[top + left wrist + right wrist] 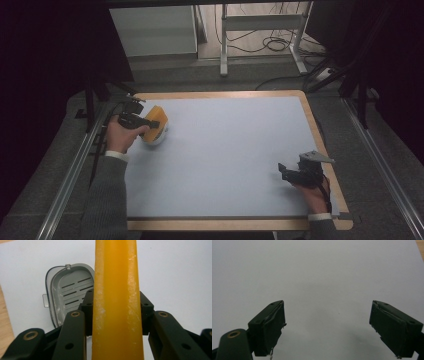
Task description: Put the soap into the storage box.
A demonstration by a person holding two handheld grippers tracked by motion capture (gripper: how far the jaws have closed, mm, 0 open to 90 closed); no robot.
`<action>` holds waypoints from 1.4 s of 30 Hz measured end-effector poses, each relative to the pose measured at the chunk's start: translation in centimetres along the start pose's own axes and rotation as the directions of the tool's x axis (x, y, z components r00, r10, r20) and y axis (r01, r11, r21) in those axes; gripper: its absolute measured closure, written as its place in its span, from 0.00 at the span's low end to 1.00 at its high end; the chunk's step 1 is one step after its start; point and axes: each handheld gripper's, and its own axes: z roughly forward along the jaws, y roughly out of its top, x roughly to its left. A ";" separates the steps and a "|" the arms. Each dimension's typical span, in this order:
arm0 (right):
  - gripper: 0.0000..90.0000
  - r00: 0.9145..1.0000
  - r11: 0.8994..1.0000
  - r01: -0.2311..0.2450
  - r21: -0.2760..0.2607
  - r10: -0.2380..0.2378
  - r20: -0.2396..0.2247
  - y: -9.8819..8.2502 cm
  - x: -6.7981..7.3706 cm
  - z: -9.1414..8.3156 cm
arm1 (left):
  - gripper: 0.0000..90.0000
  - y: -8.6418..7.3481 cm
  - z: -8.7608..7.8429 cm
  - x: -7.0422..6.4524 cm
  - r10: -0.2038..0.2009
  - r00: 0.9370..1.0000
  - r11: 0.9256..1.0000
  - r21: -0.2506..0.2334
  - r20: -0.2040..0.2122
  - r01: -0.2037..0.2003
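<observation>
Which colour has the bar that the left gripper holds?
Orange-yellow bar; the left gripper view shows it best.

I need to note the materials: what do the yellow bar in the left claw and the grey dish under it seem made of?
The yellow bar looks like soap: waxy, slightly translucent, with whitish dried residue along its edges. The grey dish looks like moulded plastic, matte, with drain slots and white smears; I cannot be sure.

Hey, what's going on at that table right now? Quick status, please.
Left gripper shut on the orange soap bar, above the grey soap dish. Right gripper open, fingers empty over the white mat. Nothing in the way.
</observation>
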 end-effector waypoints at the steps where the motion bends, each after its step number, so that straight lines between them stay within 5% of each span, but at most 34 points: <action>1: 0.15 1.000 1.000 0.002 0.001 -0.002 -0.001 0.0 0.0 0.0 | 0.68 0.2 0.0 0.1 -0.001 1.000 1.000 0.004 -0.002 0.001; 33: 0.15 1.000 1.000 -0.003 0.001 0.003 0.007 -0.1 -0.3 -0.1 | 0.68 0.7 3.4 3.4 -0.115 0.992 0.992 0.044 -0.044 0.117; 42: 0.15 1.000 1.000 -0.004 0.002 0.004 0.009 -0.2 -0.3 0.0 | 0.68 0.7 4.2 3.7 -0.119 0.992 0.991 0.055 -0.047 0.122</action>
